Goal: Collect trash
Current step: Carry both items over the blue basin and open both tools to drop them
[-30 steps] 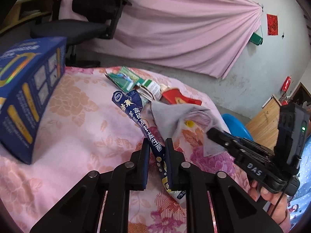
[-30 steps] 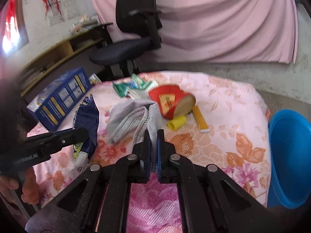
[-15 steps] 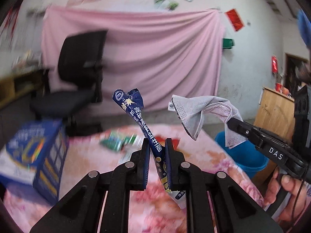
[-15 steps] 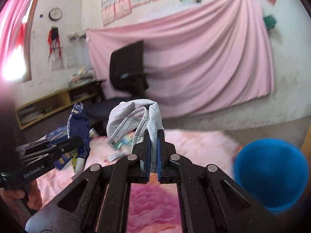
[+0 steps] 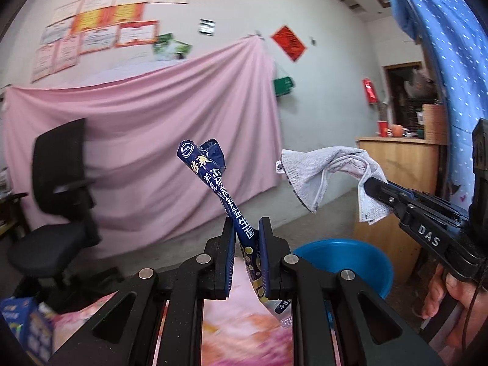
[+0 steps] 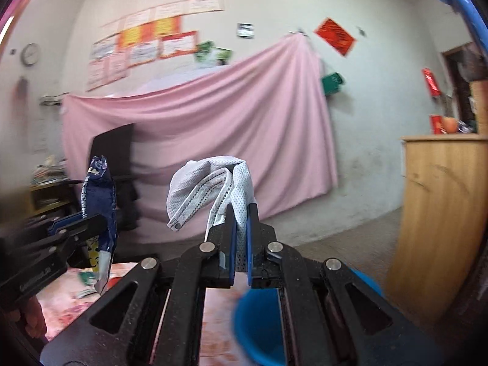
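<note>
My left gripper is shut on a dark blue snack wrapper that sticks up in the air. To its right, the right gripper holds a crumpled grey face mask. In the right wrist view the right gripper is shut on the grey mask, and the blue wrapper hangs in the left gripper at the left. A blue bin stands on the floor below and ahead; it also shows low in the right wrist view as the blue bin.
The pink floral table lies below, with a blue box at its left edge and some litter on it. A black office chair stands at the left, a wooden cabinet at the right. A hand grips the right tool.
Both grippers have risen from the table with their loads and swung right toward the blue bin. The table now shows only at the bottom of each view.
</note>
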